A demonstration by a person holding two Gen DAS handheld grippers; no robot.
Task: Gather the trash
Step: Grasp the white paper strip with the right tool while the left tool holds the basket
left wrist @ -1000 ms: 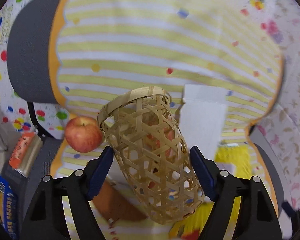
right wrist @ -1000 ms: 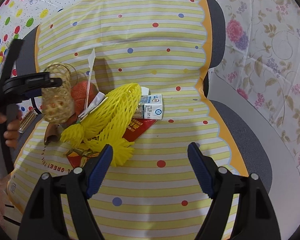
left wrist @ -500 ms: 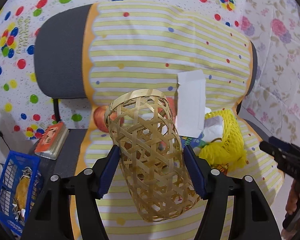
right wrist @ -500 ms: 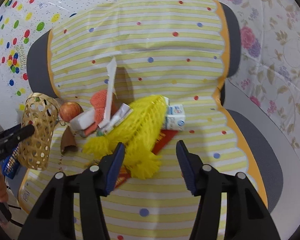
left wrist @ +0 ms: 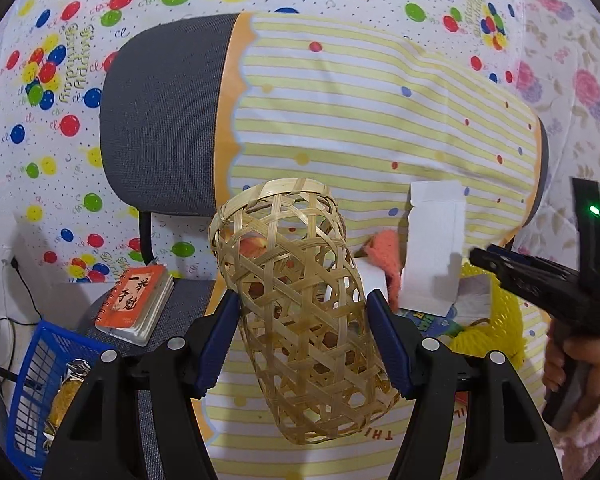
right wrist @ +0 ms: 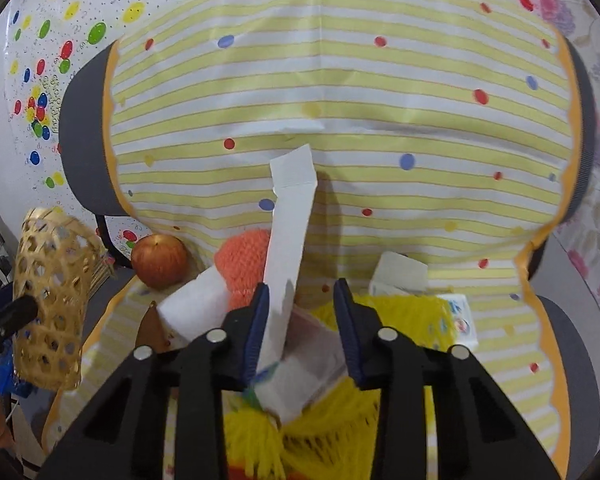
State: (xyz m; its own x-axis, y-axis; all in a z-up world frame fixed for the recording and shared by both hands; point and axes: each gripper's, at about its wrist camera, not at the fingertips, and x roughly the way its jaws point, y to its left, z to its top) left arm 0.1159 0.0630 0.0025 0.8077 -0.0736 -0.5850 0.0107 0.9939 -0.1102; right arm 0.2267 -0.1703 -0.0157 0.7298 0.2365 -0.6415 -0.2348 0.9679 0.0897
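Biggest thing here is the office chair [right wrist: 560, 360], draped w/ a yellow striped cloth [right wrist: 340, 80], and the junk pile sits on the seat against the backrest, prob so nothing rolls off.

On the floor left of the chair there's a blue crate [left wrist: 40, 364] w/ what looks like wrappers or bags inside, can't make out exactly what. My guess is that's where collected stuff ends up.

Left claw [left wrist: 302, 332] is pinching a woven bamboo basket [left wrist: 300, 304] by its sides, tilted w/ the open mouth facing away from the camera. Looks empty afaict; the reddish bits showing thru the weave are prob things behind it.

In the pile: yellow foam net [right wrist: 412, 408], orange knit thing [right wrist: 244, 260], an apple [right wrist: 159, 261] at the left edge, small milk carton [right wrist: 462, 322] on the right.

Right claw [right wrist: 300, 320] is spread part way, pads either side of the tall white paper strip [right wrist: 290, 236] that stands up out of the pile but not clamped on it. Easy target imo since it sticks up so much. The strip's foot is in a crumpled white wrapper [right wrist: 300, 376].
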